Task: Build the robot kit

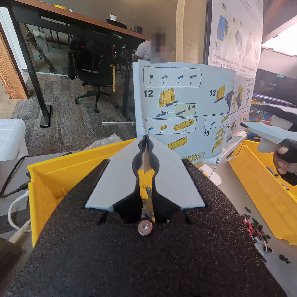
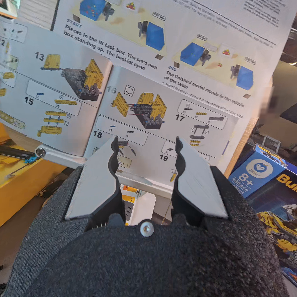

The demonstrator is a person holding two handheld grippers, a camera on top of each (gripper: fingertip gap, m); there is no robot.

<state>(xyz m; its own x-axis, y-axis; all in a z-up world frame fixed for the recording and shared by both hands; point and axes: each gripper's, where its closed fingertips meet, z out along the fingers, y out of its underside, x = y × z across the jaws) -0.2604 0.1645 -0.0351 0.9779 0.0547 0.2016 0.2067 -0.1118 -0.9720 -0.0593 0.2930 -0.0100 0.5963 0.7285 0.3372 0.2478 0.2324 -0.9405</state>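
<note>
Above a yellow bin [image 1: 67, 170] on the bench, the left gripper [image 1: 146, 139] is being held with its fingertips pressed together, nothing visibly caught between them; small yellow and grey building pieces [image 1: 145, 192] are lying in the bin beneath; the right gripper [image 2: 146, 139] is being held wide apart and empty before an open instruction booklet [image 2: 67, 90]; a blue toy box [image 2: 260, 176] is standing just beside it.

Two yellow bins [image 1: 67, 170], one booklet [image 2: 67, 90]
</note>
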